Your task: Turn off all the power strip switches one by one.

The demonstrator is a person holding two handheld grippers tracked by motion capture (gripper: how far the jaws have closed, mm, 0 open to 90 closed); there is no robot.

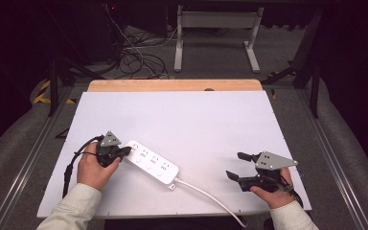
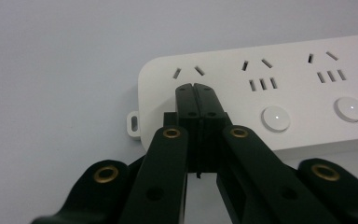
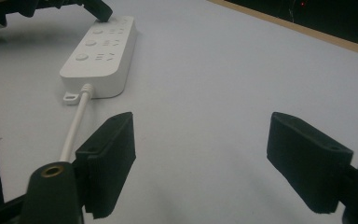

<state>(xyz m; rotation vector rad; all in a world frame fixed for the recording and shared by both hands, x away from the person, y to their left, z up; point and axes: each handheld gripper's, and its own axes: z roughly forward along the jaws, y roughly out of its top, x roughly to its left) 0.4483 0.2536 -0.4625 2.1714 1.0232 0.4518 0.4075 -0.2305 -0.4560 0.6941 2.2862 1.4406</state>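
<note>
A white power strip [image 1: 152, 164] with three socket groups and round buttons lies slantwise on the white table [image 1: 196, 120]; its white cable [image 1: 206, 195] runs off toward the front edge. My left gripper [image 1: 127, 151] is shut, jaws pressed together, their tips resting on the strip's left end. In the left gripper view the closed tips [image 2: 196, 88] touch the power strip [image 2: 284, 93] just below the first socket, where a button would be. My right gripper [image 1: 235, 165] stands open at the front right, nothing between its pads [image 3: 109, 158]. The right gripper view shows the power strip [image 3: 100, 51] far off.
A wooden strip [image 1: 175, 85] borders the table's far edge. Beyond it are a desk frame [image 1: 215, 33] and tangled cables [image 1: 139, 52] on the floor. Metal rails [image 1: 330, 153] run along both sides of the table.
</note>
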